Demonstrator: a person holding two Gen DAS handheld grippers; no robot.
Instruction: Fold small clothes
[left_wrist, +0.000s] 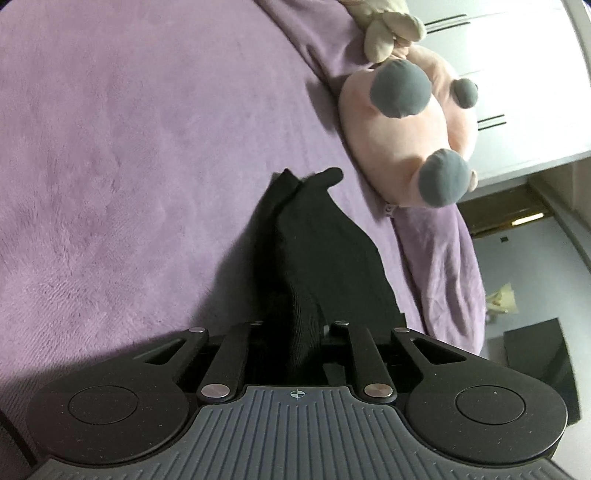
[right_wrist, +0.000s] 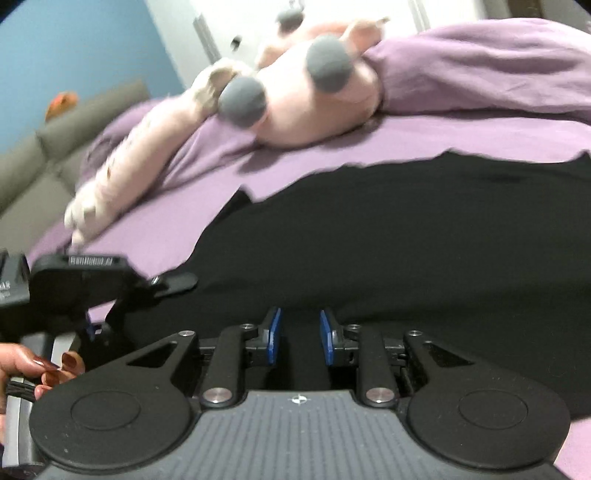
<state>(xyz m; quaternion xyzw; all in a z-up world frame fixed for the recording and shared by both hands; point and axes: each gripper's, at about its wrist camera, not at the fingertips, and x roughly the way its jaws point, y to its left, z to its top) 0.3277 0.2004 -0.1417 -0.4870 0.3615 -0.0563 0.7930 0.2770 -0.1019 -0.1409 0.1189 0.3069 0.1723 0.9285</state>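
Your left gripper (left_wrist: 295, 325) pinched the black garment (left_wrist: 314, 251), bunched toward twelve o'clock on the purple blanket (left_wrist: 110, 147). Your right gripper (right_wrist: 300, 332) stood narrow, gripping nothing; tugging one-sided could skew the fold.

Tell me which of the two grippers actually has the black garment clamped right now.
The left gripper: the black garment is bunched up between its closed fingers. The right gripper only hovers over the cloth, with a clear gap between its blue pads.

Blue-padded right gripper (right_wrist: 300, 334) slightly parted over black garment (right_wrist: 406, 236); pink plush (right_wrist: 310, 110) ahead, possibly blurred.
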